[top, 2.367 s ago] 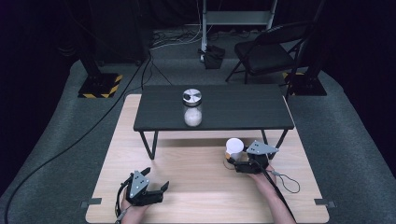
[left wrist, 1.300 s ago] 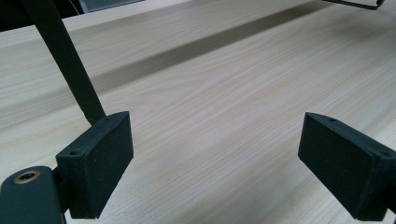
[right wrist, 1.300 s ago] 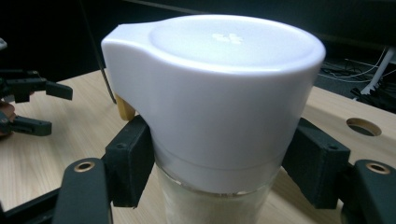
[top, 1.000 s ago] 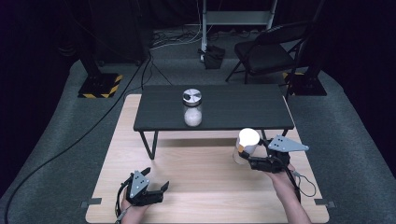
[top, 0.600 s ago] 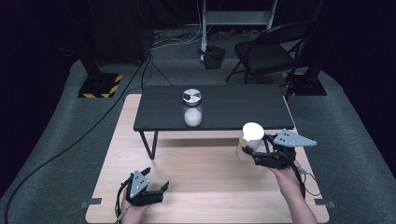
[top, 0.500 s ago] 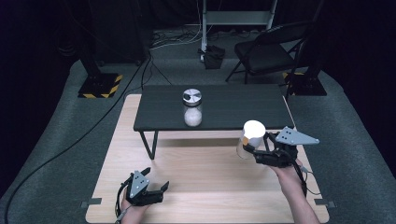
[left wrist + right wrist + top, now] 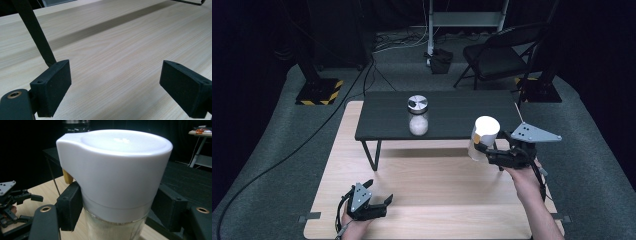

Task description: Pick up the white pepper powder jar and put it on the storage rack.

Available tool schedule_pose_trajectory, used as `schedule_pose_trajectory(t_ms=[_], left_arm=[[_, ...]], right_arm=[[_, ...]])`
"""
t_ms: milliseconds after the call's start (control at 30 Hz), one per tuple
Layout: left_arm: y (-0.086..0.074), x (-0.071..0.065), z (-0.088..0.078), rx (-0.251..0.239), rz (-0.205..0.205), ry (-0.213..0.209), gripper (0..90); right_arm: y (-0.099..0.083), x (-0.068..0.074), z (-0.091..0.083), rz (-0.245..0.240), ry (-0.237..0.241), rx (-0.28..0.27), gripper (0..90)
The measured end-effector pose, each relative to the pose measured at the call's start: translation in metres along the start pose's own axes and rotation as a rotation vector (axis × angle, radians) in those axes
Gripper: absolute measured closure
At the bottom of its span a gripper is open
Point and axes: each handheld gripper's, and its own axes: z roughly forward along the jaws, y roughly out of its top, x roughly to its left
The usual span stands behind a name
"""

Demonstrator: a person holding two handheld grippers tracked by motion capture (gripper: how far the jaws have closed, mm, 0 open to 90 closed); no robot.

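Dark curtains and grey carpet ring a pale wooden surface (image 7: 432, 200), on which stands a low black table (image 7: 452, 117) carrying a glass jar with a metal lid (image 7: 418, 116) at its middle. At the near right, the right hand-held gripper (image 7: 484, 149) is clenched on a white-lidded container (image 7: 483, 137), its pads (image 7: 70, 206) pressing the sides just below the lid's rim, with the container held in the air off the table's near right corner. The left hand-held gripper (image 7: 382, 202) rests released and empty at the near left of the surface.

The step in hand looks like carrying the container up onto the black table. To do it well, keep the container upright, since the grip sits high near the lid. Lift it clear of the table's edge before moving it far, and set it down well apart from the jar.
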Motion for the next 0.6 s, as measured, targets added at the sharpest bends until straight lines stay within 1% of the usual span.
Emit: schedule_pose_trajectory(t_ms=[167,333,600], left_arm=[[0.0,0.0,0.0,0.001,0.0,-0.002,10.1],[0.0,0.0,0.0,0.001,0.0,-0.002,10.1],[0.0,0.001,0.0,0.001,-0.001,-0.003,10.1]], right_arm=[[0.012,-0.002,0.0,0.008,-0.008,-0.007,29.7],[0.02,-0.005,0.002,0.016,-0.011,-0.02,29.7],[0.029,-0.009,0.011,0.025,-0.037,-0.025,29.8]])
